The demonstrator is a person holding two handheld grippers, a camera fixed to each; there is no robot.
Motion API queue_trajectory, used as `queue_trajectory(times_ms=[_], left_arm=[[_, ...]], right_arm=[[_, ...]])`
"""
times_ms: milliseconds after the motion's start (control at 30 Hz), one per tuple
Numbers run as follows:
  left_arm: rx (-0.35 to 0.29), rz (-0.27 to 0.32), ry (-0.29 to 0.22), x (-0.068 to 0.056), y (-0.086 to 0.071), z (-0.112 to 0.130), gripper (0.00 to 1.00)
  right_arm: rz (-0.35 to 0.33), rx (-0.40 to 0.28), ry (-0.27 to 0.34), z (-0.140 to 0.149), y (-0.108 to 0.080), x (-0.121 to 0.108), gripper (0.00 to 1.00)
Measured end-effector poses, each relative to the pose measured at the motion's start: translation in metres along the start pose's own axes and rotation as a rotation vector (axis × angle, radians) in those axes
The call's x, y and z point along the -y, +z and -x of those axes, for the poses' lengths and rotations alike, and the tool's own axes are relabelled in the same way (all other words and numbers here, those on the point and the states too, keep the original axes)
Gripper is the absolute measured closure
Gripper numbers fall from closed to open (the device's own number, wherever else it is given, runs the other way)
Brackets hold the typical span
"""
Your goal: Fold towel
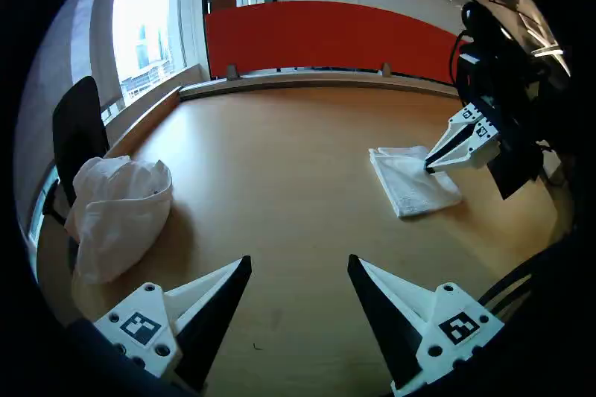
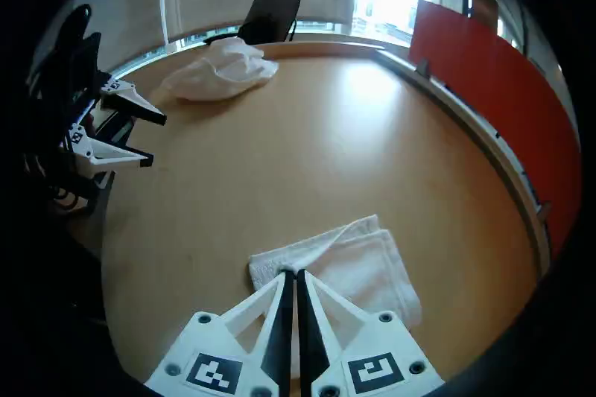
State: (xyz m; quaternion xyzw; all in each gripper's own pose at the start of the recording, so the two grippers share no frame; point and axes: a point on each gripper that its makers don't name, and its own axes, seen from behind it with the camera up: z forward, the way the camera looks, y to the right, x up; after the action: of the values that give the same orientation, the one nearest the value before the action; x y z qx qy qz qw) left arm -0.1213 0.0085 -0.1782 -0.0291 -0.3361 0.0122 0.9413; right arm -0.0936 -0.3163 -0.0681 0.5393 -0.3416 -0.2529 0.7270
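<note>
A crumpled white bundle [image 1: 119, 211] lies at the far edge of the surface [image 1: 283, 166], well apart from the towel [image 2: 357, 263], with a dark chair [image 1: 74, 129] just behind it. Bare wood lies between them.

The towel lies folded into a flat rectangle. The right hand-held gripper [image 2: 296, 275] rests its tips on the towel's near edge with its fingers together, leaving only a thin slit. Whether any cloth is pinched in that slit cannot be made out. The left hand-held gripper [image 1: 298, 278] hangs off to one side over bare wood, its fingers wide apart and touching nothing.

In the left gripper view, whatever holds the right hand-held gripper is a dark mass with cables, too shadowed to read. The towel's near corner is covered by the fingers in the right gripper view.

The surface is a broad, light wooden top. A red partition [image 1: 328, 36] stands along one side and a bright window [image 1: 145, 24] fills the wall behind the chair.
</note>
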Motion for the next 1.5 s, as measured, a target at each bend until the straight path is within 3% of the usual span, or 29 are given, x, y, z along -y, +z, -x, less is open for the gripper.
queue_trajectory(times_ms=[200, 467, 600, 800, 933, 1500], left_arm=[[0.008, -0.006, -0.003, 0.001, 0.0, 0.004, 0.04], [0.009, -0.006, -0.007, 0.002, 0.001, 0.005, 0.04], [0.01, -0.005, -0.007, 0.001, 0.0, 0.005, 0.04], [0.008, -0.005, -0.008, 0.0, -0.001, 0.005, 0.04], [0.006, -0.003, -0.008, 0.0, -0.001, 0.005, 0.04], [-0.004, -0.003, -0.008, 0.0, -0.001, 0.001, 0.04]], right_arm=[[-0.021, 0.037, -0.014, 0.011, 0.016, 0.006, 0.97], [-0.02, 0.036, -0.004, 0.012, 0.018, 0.005, 0.94], [-0.024, 0.034, -0.013, 0.012, 0.017, 0.006, 0.84], [-0.03, 0.025, -0.013, 0.012, 0.013, 0.009, 0.34], [-0.013, 0.022, -0.004, 0.014, 0.01, 0.007, 0.25], [0.072, 0.043, 0.082, 0.05, -0.009, -0.002, 0.25]])
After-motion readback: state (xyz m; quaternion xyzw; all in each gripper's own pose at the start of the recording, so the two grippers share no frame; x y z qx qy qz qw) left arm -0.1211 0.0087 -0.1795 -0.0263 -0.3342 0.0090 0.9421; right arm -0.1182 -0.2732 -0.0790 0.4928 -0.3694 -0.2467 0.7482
